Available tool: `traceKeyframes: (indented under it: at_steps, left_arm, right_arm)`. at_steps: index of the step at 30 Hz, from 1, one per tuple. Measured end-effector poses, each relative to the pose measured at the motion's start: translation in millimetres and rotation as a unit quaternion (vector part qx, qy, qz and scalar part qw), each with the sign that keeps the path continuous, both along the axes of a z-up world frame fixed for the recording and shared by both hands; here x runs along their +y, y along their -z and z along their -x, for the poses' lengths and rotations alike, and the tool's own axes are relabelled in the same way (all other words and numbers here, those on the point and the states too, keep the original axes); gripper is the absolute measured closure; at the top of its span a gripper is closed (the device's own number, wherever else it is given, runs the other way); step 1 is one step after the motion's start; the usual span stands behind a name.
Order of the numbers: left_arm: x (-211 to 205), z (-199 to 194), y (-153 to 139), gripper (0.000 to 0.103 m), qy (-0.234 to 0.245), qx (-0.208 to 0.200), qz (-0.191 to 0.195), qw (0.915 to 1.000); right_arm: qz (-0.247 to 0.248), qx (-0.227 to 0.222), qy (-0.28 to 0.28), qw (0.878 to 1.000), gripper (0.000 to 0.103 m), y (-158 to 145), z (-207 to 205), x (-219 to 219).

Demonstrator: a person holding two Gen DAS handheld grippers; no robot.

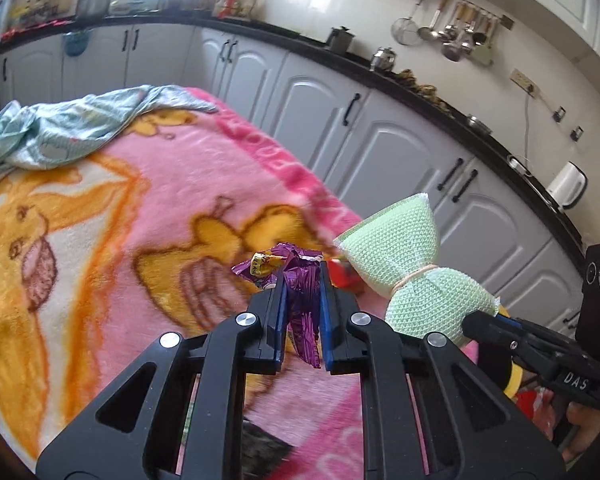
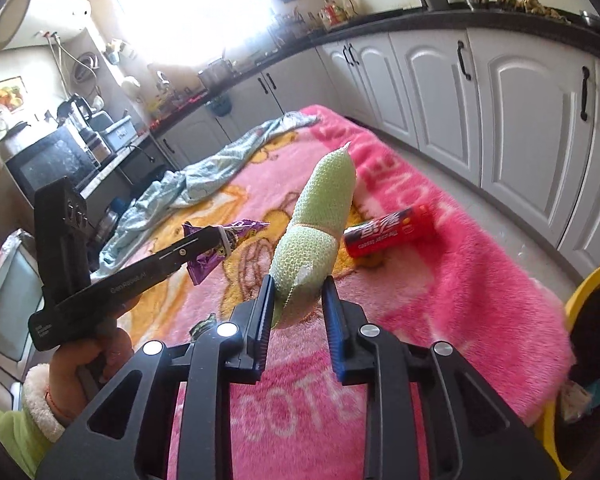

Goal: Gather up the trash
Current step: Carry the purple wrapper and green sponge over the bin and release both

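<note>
Your left gripper (image 1: pixel 302 280) is clamped on a crumpled purple wrapper (image 1: pixel 296 312), jaws drawn narrow with the foil pinched between the blue pads; the wrapper hangs clear of the pink blanket (image 1: pixel 172 184). The right wrist view confirms this: the wrapper (image 2: pixel 220 246) sits at the tip of the left tool, lifted off the surface.

Your right gripper (image 2: pixel 298 292) holds a green mesh sponge (image 2: pixel 316 232) tied at its waist with a rubber band. Its jaws stand moderately apart, filled by the lower end of the sponge, which sticks up and forward, raised off the blanket.

One item is not yet collected: a red tube-shaped package (image 2: pixel 390 230) lies on its side on the blanket, just beyond the sponge and near the blanket's edge toward the white cabinets (image 2: pixel 520 92). A light blue cloth (image 2: pixel 204 180) lies bunched at the far end of the blanket.

Judgement: both hands are loaded, so the step in hand is carry-and-deposit. A yellow container rim (image 2: pixel 580 288) shows at your right edge; it may be the bin, though its contents are unclear. The next move calls for bringing each item over a receptacle and opening the jaws there, then returning for the red package. Keep the wrapper pinched firmly; the foil is slippery and light
</note>
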State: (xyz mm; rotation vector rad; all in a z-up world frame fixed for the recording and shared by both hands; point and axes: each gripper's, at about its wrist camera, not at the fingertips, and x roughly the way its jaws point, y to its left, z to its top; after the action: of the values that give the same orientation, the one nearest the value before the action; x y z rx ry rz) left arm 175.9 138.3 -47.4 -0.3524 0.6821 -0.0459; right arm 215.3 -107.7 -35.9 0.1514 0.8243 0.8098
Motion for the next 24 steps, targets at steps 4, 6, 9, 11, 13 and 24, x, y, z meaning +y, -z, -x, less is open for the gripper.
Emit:
traceKeyframes:
  at_steps: [4, 6, 9, 11, 13, 24]
  left_arm:
    - [-23.9, -2.9, -6.3, 0.095, 0.026, -0.005, -0.004, 0.9996]
    - [-39.4, -5.4, -10.3, 0.095, 0.041, -0.009, -0.006, 0.9991]
    - [-61.1, -10.2, -15.2, 0.095, 0.062, -0.015, -0.010, 0.9979]
    - [-76.2, -13.1, -18.6, 0.095, 0.075, -0.020, -0.011, 0.9969]
    - [-91.3, -15.3, -21.1, 0.095, 0.089, -0.023, -0.015, 0.9956]
    - [-164.5, -23.0, -28.8, 0.095, 0.156, -0.032, -0.035, 0.9866]
  right_arm:
    - [-0.005, -0.011, 0.017, 1.000, 0.080, -9.3, 7.1, -27.5]
    - [-0.004, -0.015, 0.031, 0.999, 0.080, -12.9, 10.0, -46.0]
    - [-0.004, -0.016, 0.052, 0.999, 0.080, -16.3, 12.4, -70.9]
    - [-0.001, -0.020, 0.066, 0.998, 0.080, -18.9, 13.4, -86.5]
    - [0.000, -0.020, 0.078, 0.997, 0.080, -19.8, 14.4, -100.4]
    - [-0.001, -0.019, 0.134, 0.991, 0.080, -15.7, 24.3, -172.5]
